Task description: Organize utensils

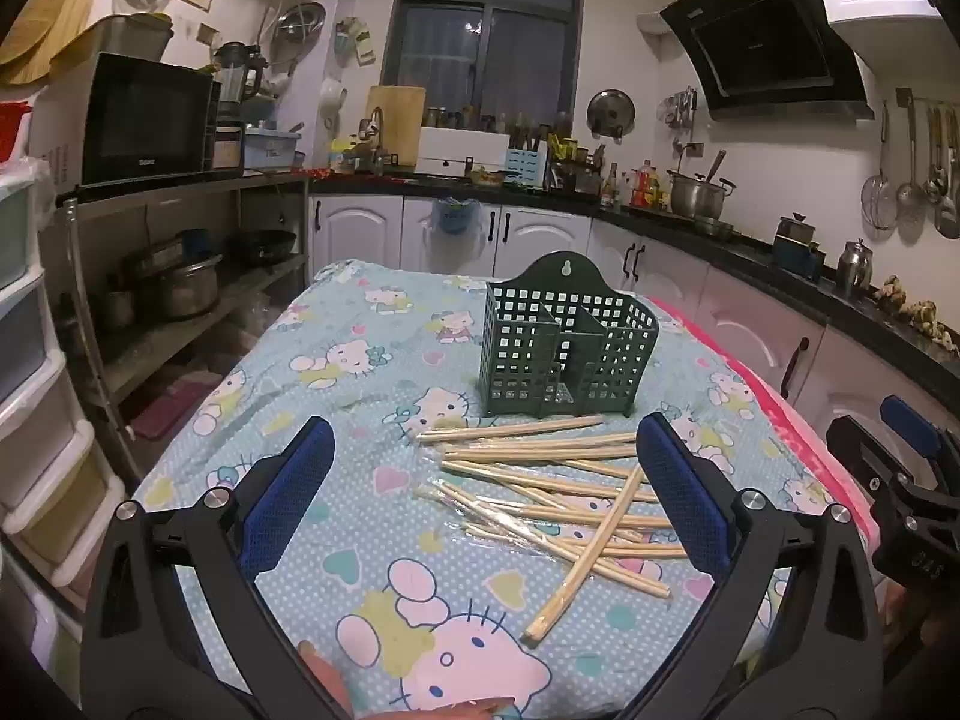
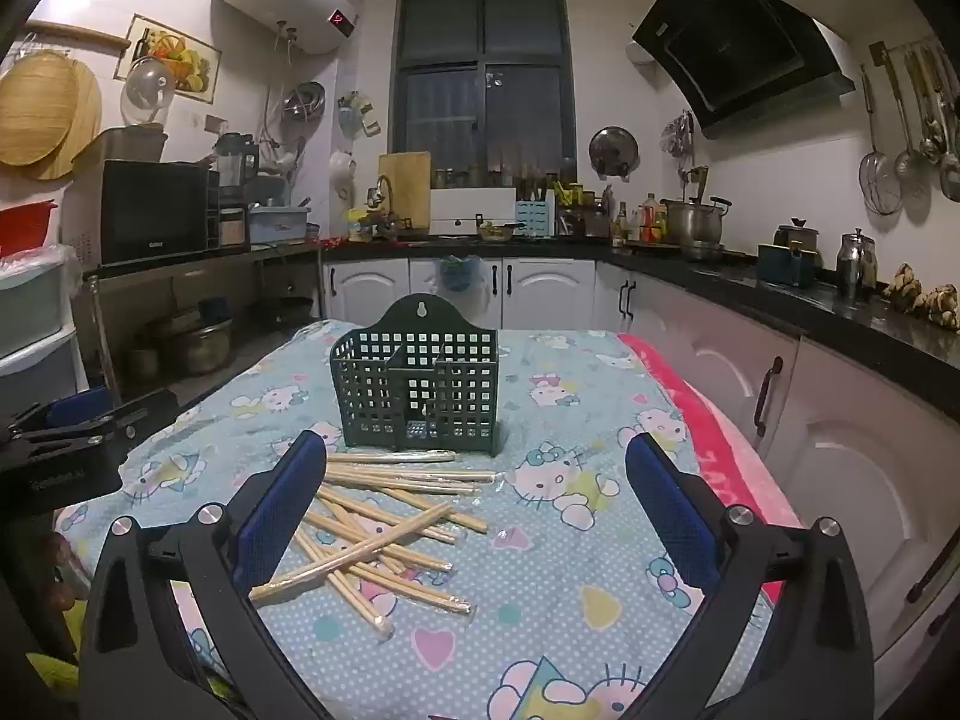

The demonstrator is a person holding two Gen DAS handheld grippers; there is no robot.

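Note:
A dark green plastic utensil basket (image 1: 564, 342) with divided compartments stands upright on the table; it also shows in the right wrist view (image 2: 417, 381). Several pairs of wrapped wooden chopsticks (image 1: 558, 498) lie scattered in front of it, seen in the right wrist view too (image 2: 384, 528). My left gripper (image 1: 486, 438) is open and empty, above the table in front of the chopsticks. My right gripper (image 2: 477, 456) is open and empty, to the right of the pile. The right gripper's body (image 1: 900, 480) shows at the left view's right edge.
The table carries a light blue cartoon-print cloth (image 1: 360, 360) with a pink edge (image 2: 708, 444) on the right. Kitchen counters (image 2: 780, 288) run behind and to the right. A metal shelf (image 1: 180, 276) with pots and plastic drawers (image 1: 30, 390) stand at the left.

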